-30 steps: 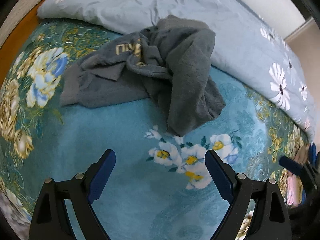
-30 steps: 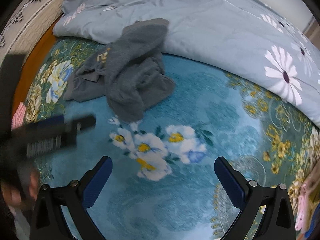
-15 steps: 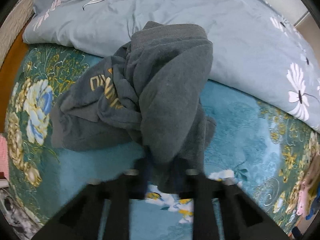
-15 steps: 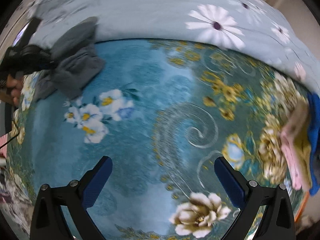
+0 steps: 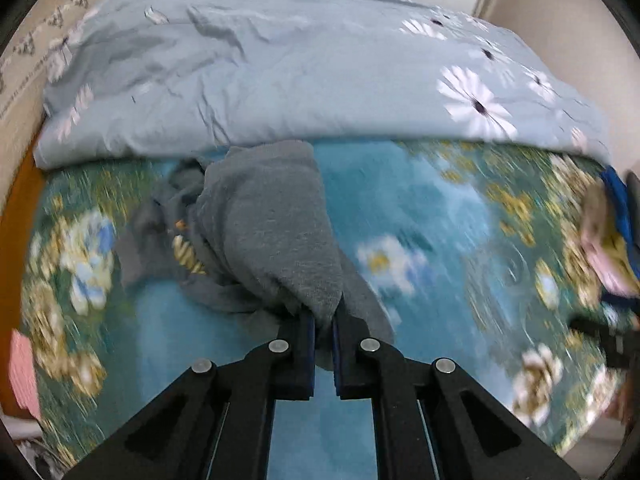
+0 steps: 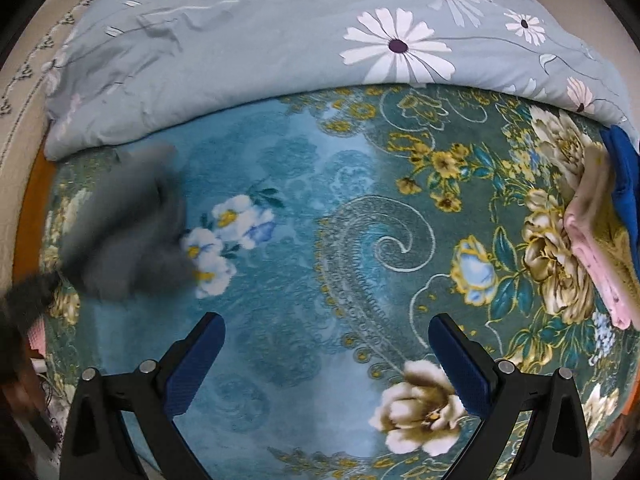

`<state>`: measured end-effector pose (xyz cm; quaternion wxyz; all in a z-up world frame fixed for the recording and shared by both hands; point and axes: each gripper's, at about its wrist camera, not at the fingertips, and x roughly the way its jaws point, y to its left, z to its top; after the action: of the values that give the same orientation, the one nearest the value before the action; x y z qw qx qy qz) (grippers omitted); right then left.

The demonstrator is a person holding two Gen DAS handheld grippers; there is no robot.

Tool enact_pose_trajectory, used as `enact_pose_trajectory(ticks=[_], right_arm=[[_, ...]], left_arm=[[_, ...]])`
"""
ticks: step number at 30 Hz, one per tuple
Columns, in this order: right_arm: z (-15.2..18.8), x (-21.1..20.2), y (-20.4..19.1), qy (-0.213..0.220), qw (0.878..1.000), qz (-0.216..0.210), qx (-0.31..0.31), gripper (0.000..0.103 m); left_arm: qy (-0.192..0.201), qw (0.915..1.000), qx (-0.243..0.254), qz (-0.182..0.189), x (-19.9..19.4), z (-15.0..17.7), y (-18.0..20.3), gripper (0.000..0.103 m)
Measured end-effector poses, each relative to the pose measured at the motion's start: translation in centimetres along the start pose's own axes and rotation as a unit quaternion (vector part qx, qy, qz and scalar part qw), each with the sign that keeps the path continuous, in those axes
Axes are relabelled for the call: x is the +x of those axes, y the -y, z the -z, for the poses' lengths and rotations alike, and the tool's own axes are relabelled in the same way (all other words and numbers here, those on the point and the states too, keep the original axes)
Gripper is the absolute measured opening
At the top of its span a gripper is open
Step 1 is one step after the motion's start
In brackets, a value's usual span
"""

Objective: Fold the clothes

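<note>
Left tongs (image 5: 323, 322) were clamped shut on a bunched edge of the grey sweatshirt (image 5: 272, 232); right tongs (image 6: 326, 356) stood wide apart with nothing between them, over the bed cover; sweatshirt lay crumpled on the teal flowered bed cover (image 5: 420, 208), left side of the bed, just in front of the pale blue duvet (image 5: 280, 72), its near end raised into the left tongs; in the right view it showed as a grey blur (image 6: 128, 232) at far left; it was not flat and not folded; judged soft, limp, fairly thick knit, light enough for one pair of tongs, likely to sag and drag and to slip only if pinched on a thin single layer; best hold probably a hem, cuff or shoulder seam, with the other tongs taking a matching corner to spread it out; a stack of folded clothes (image 6: 600, 232), pink, yellow and blue, sat at the right edge of the bed, cut off by the frame; hard to make out: which part of the sweatshirt was pinched, where sleeves and collar ran, most of the yellow lettering (image 5: 186, 254) buried in folds; left view smeared by motion blur; the other tongs showed only as a dark shape at the right edge of the left view.
</note>
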<state>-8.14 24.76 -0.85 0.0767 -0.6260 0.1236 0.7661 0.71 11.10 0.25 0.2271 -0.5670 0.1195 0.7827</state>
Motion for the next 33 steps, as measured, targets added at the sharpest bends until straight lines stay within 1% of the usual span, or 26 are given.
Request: enact_pose_trajectory(ticks=[2,5,7,9,10,11,12,14,16,18,19,21,23,25,26,29,30,31,33], right_arm=[[1.0,-1.1,0.0,0.011,1.000,-0.004,0.002,0.103],[2.5,-2.3,0.7,0.017,1.000,-0.003,0.011,0.103],[3.7,-2.9,1.4,0.018,1.000,0.004,0.019,0.103],[5.0,-3.5,2.5,0.016,0.999,0.015,0.029,0.103],[5.7,-3.8,3.1,0.016,0.999,0.020,0.036,0.103],[6.3,-4.1,3.8,0.015,0.999,0.025,0.042,0.103],[6.9,-4.3,4.3,0.014,0.998,0.030,0.049,0.103],[8.1,-4.9,5.5,0.014,0.997,0.039,0.065,0.103],[8.9,-5.5,6.3,0.016,0.996,0.045,0.072,0.103],[9.6,-6.0,6.7,0.018,0.996,0.049,0.073,0.103],[9.8,-6.2,6.8,0.019,0.996,0.050,0.074,0.103],[9.7,-6.0,6.7,0.016,0.996,0.040,0.075,0.103],[9.3,-5.5,6.0,0.013,0.997,0.025,0.074,0.103],[8.2,-3.9,3.3,0.003,0.998,0.001,0.064,0.103],[7.6,-3.2,1.9,-0.002,0.998,-0.012,0.058,0.103],[6.0,-0.9,-2.2,-0.016,0.998,-0.048,0.042,0.103],[5.4,-0.1,-3.6,-0.021,0.997,-0.060,0.037,0.103],[4.8,0.7,-4.9,-0.026,0.997,-0.073,0.031,0.103],[3.7,2.2,-7.7,-0.036,0.994,-0.097,0.020,0.101]], left_arm=[[-0.020,0.9996,0.012,0.015,-0.2,2.8,1.4,0.006],[-0.046,0.9976,0.035,0.038,-0.2,5.7,4.3,0.006],[-0.062,0.9951,0.052,0.058,0.0,7.3,6.4,0.006],[-0.070,0.9912,0.080,0.078,-0.2,8.7,9.1,0.006],[-0.075,0.9886,0.094,0.091,-0.2,9.3,10.4,0.003],[-0.074,0.9857,0.106,0.108,-0.5,9.6,11.7,0.000],[-0.069,0.9820,0.117,0.131,-1.0,9.8,13.3,0.000],[-0.054,0.9756,0.152,0.148,-1.9,9.9,16.6,0.000],[-0.050,0.9722,0.172,0.151,-2.0,9.7,18.3,0.000],[-0.044,0.9730,0.167,0.154,-2.1,9.3,18.4,0.000],[-0.040,0.9746,0.155,0.156,-2.2,9.3,18.0,0.000],[-0.035,0.9805,0.116,0.155,-2.3,8.9,15.6,0.000],[-0.029,0.9866,0.060,0.149,-2.3,8.7,12.2,0.000],[-0.016,0.9909,-0.015,0.133,-2.6,8.8,7.0,0.000],[-0.009,0.9908,-0.052,0.125,-2.7,8.9,4.5,0.000],[0.013,0.9840,-0.151,0.093,-3.6,9.8,-2.9,0.002],[0.018,0.9807,-0.177,0.082,-4.0,10.6,-5.0,0.005],[0.023,0.9767,-0.202,0.070,-4.3,11.4,-7.1,0.011],[0.032,0.9661,-0.251,0.050,-5.2,13.4,-11.0,0.015]])
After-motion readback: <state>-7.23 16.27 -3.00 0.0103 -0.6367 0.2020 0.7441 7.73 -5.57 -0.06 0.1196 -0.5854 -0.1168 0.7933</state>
